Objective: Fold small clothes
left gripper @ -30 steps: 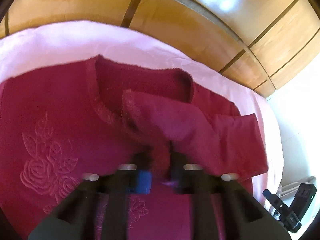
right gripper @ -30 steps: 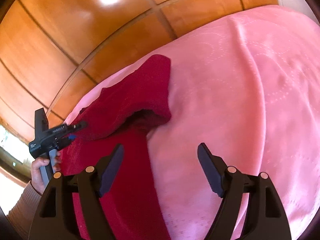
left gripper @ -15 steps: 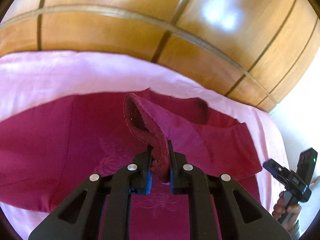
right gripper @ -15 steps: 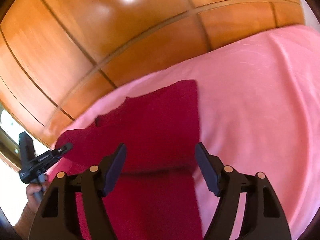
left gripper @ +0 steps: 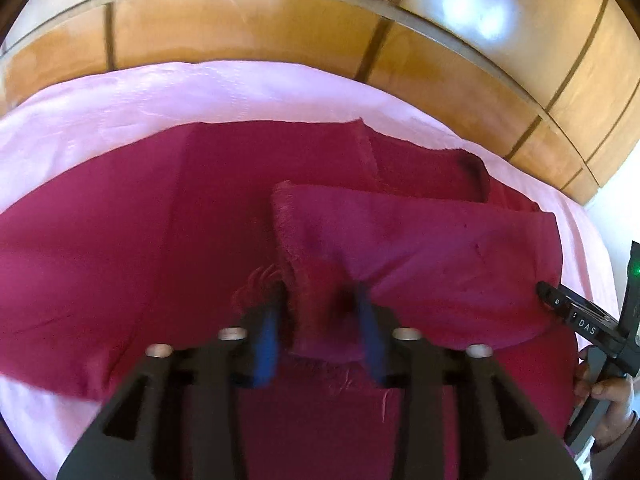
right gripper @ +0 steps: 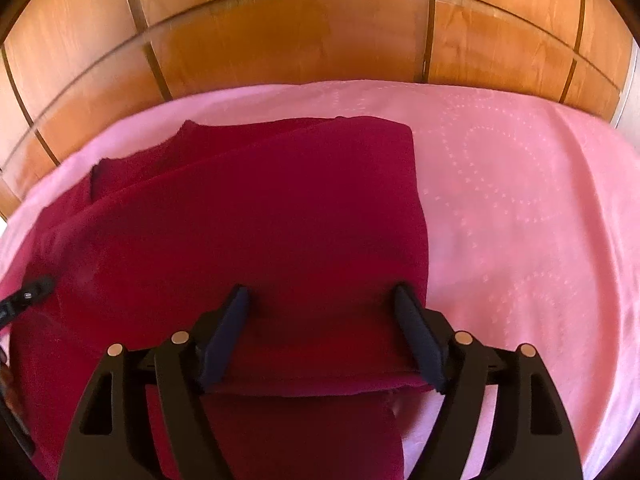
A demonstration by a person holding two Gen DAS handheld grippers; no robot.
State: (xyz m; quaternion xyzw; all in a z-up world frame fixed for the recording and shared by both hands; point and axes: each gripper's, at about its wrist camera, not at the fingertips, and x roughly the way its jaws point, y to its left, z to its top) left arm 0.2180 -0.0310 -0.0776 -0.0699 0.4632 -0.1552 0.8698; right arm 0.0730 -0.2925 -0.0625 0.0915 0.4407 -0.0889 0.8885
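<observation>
A dark red sweater point(left gripper: 120, 248) lies spread on a pink bedsheet point(left gripper: 120, 96). One sleeve point(left gripper: 420, 240) is folded across its body. My left gripper point(left gripper: 320, 312) has its jaws a little apart, with the sleeve's cuff end between the blue pads. In the right wrist view the sweater point(right gripper: 260, 220) fills the middle, with the folded sleeve lying flat on it. My right gripper point(right gripper: 322, 312) is open just above that fold, holding nothing. Its tip also shows at the right edge of the left wrist view point(left gripper: 560, 304).
A glossy wooden headboard point(left gripper: 280, 28) curves behind the bed, and shows in the right wrist view point(right gripper: 300, 40) too. Bare pink sheet point(right gripper: 520, 200) lies right of the sweater. The person's hand point(left gripper: 608, 396) holds the right gripper.
My left gripper carried the sleeve cuff across the sweater's body and its jaws have spread slightly. My right gripper swung from the bare sheet to over the sweater.
</observation>
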